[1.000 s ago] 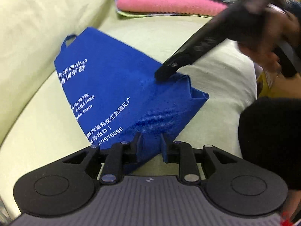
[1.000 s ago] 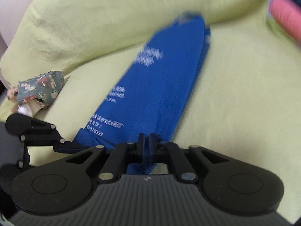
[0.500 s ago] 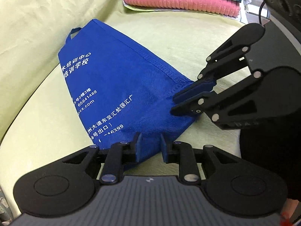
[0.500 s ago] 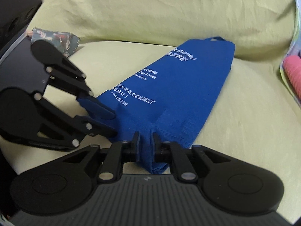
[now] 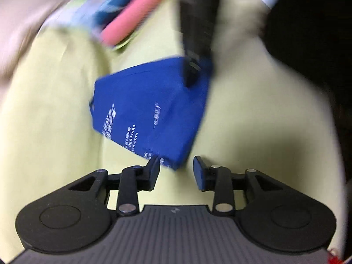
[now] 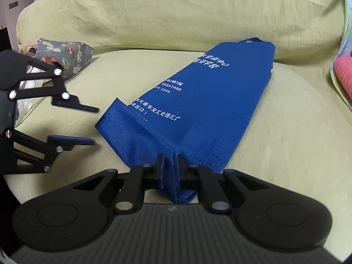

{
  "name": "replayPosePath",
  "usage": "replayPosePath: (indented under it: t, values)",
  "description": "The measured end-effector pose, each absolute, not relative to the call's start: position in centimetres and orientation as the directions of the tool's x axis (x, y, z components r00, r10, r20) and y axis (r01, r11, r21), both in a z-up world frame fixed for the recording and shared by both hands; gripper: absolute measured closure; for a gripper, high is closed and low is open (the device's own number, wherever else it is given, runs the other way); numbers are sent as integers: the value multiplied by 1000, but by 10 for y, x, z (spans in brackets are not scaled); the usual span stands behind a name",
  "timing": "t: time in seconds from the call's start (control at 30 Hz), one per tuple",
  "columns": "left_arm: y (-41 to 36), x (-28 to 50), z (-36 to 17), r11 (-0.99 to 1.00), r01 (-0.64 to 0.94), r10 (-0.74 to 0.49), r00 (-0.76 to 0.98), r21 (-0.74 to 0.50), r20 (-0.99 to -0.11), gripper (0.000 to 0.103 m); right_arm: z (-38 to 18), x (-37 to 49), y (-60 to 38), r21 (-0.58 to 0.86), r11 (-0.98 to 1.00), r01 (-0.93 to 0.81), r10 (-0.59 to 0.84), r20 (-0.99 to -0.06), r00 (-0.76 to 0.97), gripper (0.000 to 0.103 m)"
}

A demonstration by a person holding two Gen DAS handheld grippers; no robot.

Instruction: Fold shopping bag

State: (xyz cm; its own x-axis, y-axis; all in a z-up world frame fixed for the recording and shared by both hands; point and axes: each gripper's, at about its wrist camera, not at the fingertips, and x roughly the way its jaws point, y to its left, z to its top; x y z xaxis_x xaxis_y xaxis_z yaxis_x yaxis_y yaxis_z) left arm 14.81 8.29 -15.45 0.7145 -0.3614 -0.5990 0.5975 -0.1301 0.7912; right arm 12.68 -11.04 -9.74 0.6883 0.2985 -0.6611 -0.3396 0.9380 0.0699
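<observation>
A blue shopping bag [image 6: 209, 110] with white print lies on the yellow-green sofa seat [image 6: 286, 143], folded into a long narrow strip. My right gripper [image 6: 170, 165] is shut on its near end. In the blurred left wrist view that gripper [image 5: 191, 74] comes down from above onto the bag [image 5: 154, 101]. My left gripper [image 5: 176, 167] has its jaws opening, and the bag's corner shows just ahead of the gap, not pressed. From the right wrist view the left gripper [image 6: 94, 126] stands apart, left of the bag, with nothing between its fingers.
A patterned cloth pouch [image 6: 66, 57] lies at the sofa's left end. Folded towels, one pink [image 5: 136, 15], are stacked at the right end [image 6: 344, 74]. The sofa back [image 6: 176, 11] rises behind the bag. A person's dark sleeve [image 5: 308, 33] fills the left wrist view's upper right.
My left gripper let go of the bag's corner, opened, rolled and drew away to the left. The right gripper stays shut on the bag's end, which now lies flatter.
</observation>
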Motion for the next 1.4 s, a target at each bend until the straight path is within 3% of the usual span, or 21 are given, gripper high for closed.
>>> replayPosePath:
  t: [0.17,0.23,0.3,0.4,0.5,0.57,0.7,0.87,1.1,1.13,1.17,1.27,1.4]
  values:
    - [89,147,-187,-420,320,-442,746,849,-499,52,-97,127,-112,82,937,-338,305,-661,685,97]
    - [91,156,-201,-503,202,-469,752,840,-462,55,-97,128,-112,84,936,-341,308,-663,682,97]
    - [90,167,-207,-557,172,-474,737,812,-481,67,-96,129,-114,89,934,-347,315,-664,678,97]
    - [86,179,-206,-616,227,-439,697,754,-568,93,-96,130,-115,96,929,-357,327,-663,674,97]
    - [83,188,-195,-611,298,-422,661,733,-621,95,-92,129,-115,82,919,-387,341,-660,669,92]
    - [79,194,-185,-587,369,-410,632,720,-658,96,-85,120,-118,35,911,-410,339,-627,701,71]
    - [74,206,-171,-519,491,-397,587,700,-705,96,-79,93,-122,-158,818,-553,383,-569,728,71]
    - [71,216,-160,-478,565,-399,543,673,-739,96,-108,68,-111,-544,529,-651,376,-538,755,69]
    - [67,225,-150,-435,643,-410,481,630,-775,96,-138,77,-109,-740,352,-573,444,-407,798,75]
    - [66,227,-149,-426,656,-412,472,623,-779,96,-140,79,-110,-748,331,-576,455,-408,791,87]
    - [65,228,-148,-414,670,-414,464,616,-783,95,-142,82,-111,-744,316,-589,465,-419,780,90]
    - [65,233,-143,-352,725,-420,443,592,-792,96,-140,90,-118,-671,360,-648,493,-453,743,93]
    - [57,249,-122,-129,892,-397,354,433,-847,96,-112,118,-133,-310,583,-751,528,-557,640,92]
